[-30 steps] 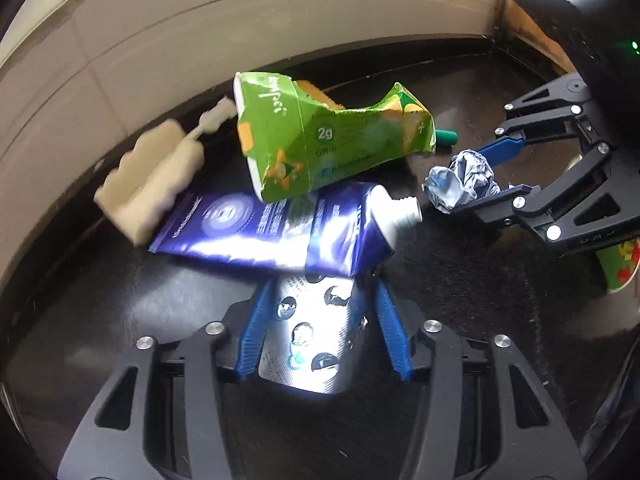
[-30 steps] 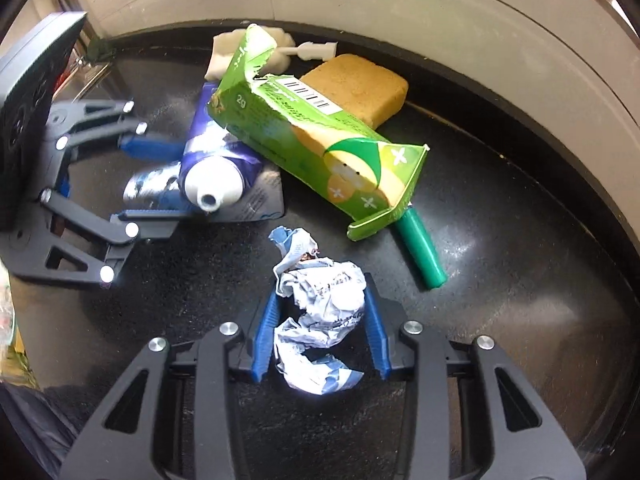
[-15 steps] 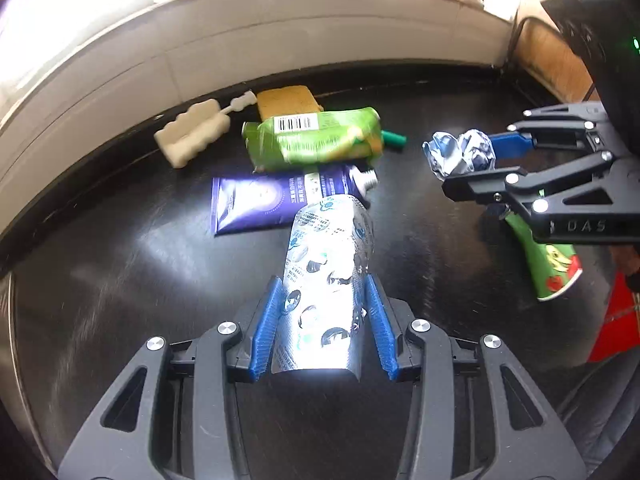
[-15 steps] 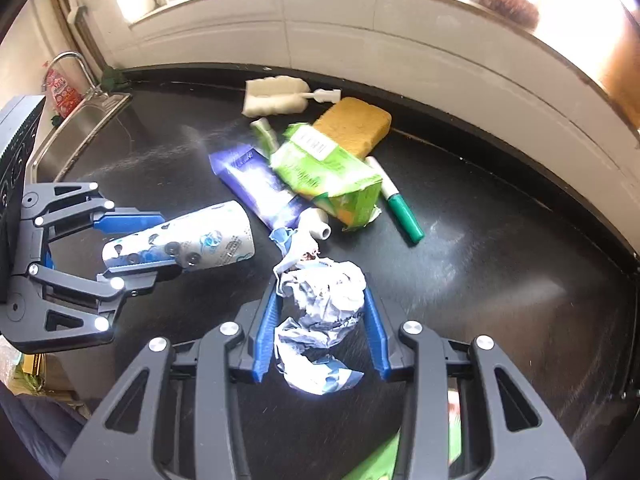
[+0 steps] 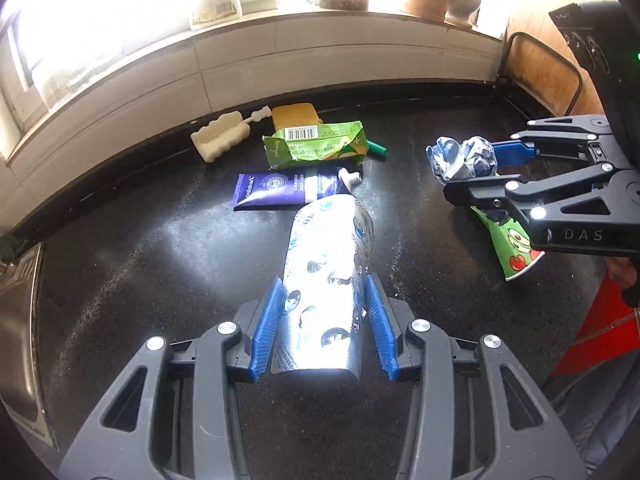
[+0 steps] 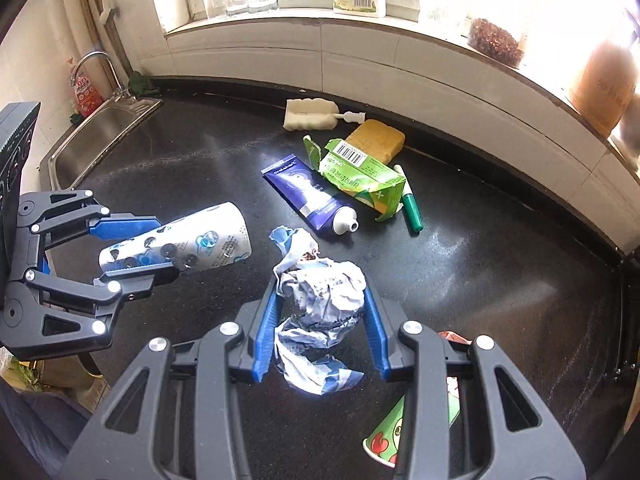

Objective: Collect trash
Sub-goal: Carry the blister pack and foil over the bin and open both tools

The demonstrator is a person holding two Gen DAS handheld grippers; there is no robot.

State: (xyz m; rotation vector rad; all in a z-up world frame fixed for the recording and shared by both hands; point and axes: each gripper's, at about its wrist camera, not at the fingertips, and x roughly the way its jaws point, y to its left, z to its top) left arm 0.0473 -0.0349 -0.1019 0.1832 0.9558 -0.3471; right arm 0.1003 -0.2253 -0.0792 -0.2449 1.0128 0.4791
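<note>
My left gripper (image 5: 322,300) is shut on a silver pill blister pack (image 5: 324,280), held above the black counter; it also shows in the right wrist view (image 6: 176,246). My right gripper (image 6: 320,308) is shut on a crumpled paper ball (image 6: 320,300), also seen in the left wrist view (image 5: 462,156). On the counter lie a purple toothpaste tube (image 5: 288,190), a crushed green carton (image 5: 316,148) and a green paper cup (image 5: 510,244).
A yellow sponge (image 5: 296,114), a white sponge brush (image 5: 222,138) and a green marker (image 6: 410,204) lie near the back wall. A steel sink (image 6: 96,136) is at the counter's left end. A wooden board (image 5: 540,68) leans at the right.
Both grippers have lifted and drawn back from the trash pile, each carrying its item. The blister pack came out from under the toothpaste tube.
</note>
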